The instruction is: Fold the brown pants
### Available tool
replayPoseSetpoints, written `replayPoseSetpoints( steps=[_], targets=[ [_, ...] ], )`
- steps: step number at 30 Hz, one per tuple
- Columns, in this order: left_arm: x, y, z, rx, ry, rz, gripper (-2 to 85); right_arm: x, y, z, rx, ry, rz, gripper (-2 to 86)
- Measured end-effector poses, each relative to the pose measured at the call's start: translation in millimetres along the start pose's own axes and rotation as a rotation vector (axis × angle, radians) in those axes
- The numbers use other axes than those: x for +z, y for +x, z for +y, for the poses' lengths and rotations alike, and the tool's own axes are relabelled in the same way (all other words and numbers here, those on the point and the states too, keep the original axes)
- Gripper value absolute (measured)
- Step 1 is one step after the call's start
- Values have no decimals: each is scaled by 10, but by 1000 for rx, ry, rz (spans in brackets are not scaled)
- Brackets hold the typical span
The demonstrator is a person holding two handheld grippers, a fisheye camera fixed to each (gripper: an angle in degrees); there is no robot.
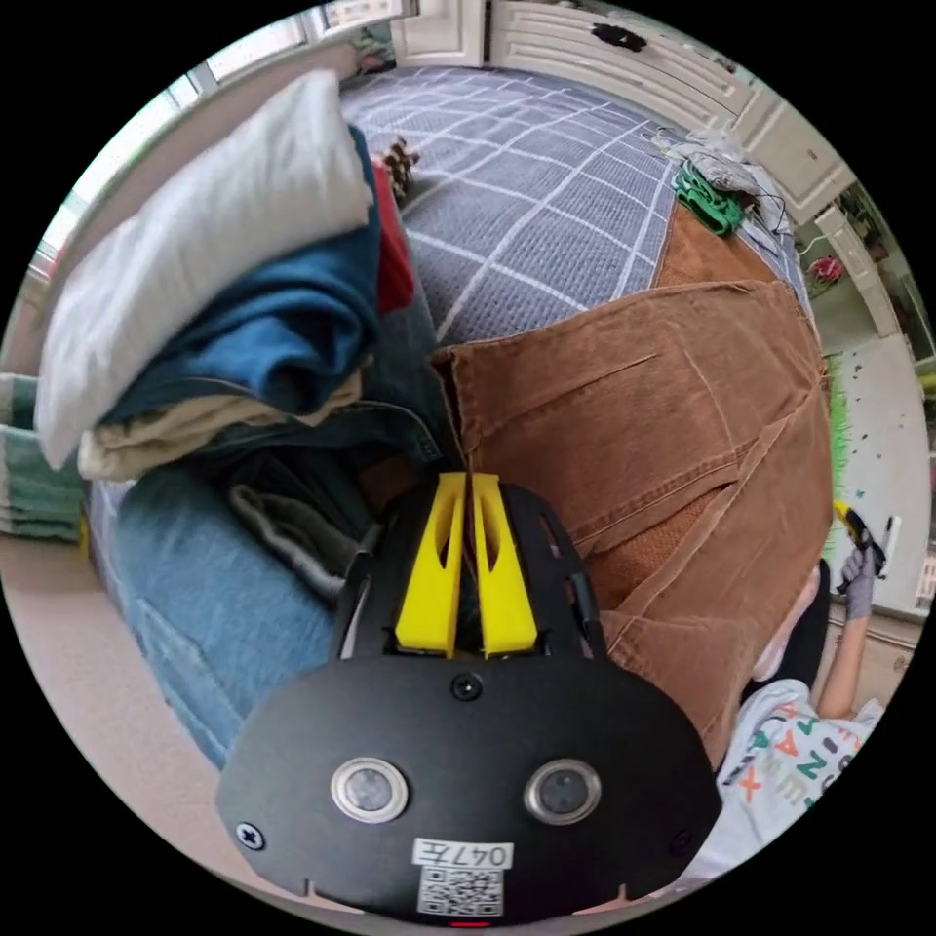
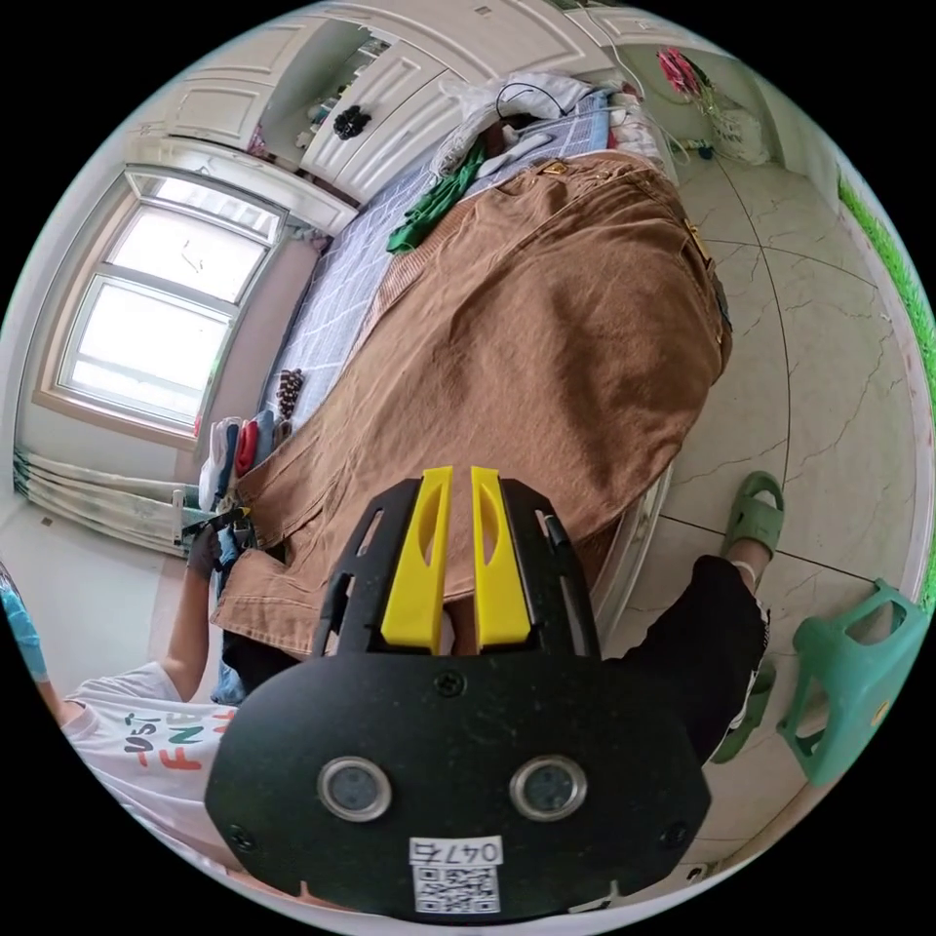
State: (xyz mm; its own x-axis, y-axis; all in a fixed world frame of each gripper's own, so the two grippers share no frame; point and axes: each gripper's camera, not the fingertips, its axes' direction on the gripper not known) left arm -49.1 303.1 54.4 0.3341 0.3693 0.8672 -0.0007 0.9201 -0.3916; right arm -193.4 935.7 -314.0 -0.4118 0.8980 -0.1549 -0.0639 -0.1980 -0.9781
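Left gripper view: the left gripper (image 1: 469,480) has its yellow jaws pressed together on a corner edge of the brown pants (image 1: 634,409), which lie spread across the bed (image 1: 526,195) with its grey checked cover. Beside the pants, on the gripper's side of the bed, stands a stack of folded clothes (image 1: 224,292) with a white piece on top, then blue, then cream, resting on denim. Beyond the pants, at the bed's far end, lies a green garment (image 1: 707,200). Past the pants' far edge the right gripper (image 1: 860,531) appears, held in a gloved hand; whether its jaws are closed cannot be told here.

Right gripper view: the right gripper (image 2: 454,478) has its jaws nearly together, with pants fabric (image 2: 526,331) between them near the bed's edge; both jaws appear to press on it. The pants hang partly over the bed's side toward the tiled floor (image 2: 829,322). On the floor near the bed are a person's foot in a green sandal (image 2: 756,517) and a green stool (image 2: 848,673). A window (image 2: 166,312) stands beyond the bed.
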Motion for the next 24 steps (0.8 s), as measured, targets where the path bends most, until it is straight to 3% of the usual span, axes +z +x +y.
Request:
replayPoseSetpoints(
  steps=[4,6,9,12,17,24],
  targets=[
    [331,35,-152,-1,-163,-62,10,116,-113,4,-20,-18,-14,10],
    [223,47,-105,-16,-135,-104,50,114,-222,27,-44,-1,-32,15],
    [-314,32,166,15,5,19,96,25,-304,86,-75,30,-20,19],
    [-856,126,597,174,83,217,95,-44,-268,172,-78,42,-6,18],
    [-1207,262,1466,231,43,419,101,-23,-143,347,-31,48,-31,18],
    [-742,-2,2185,65,-51,692,122,140,-282,377,-50,32,-75,18]
  ],
)
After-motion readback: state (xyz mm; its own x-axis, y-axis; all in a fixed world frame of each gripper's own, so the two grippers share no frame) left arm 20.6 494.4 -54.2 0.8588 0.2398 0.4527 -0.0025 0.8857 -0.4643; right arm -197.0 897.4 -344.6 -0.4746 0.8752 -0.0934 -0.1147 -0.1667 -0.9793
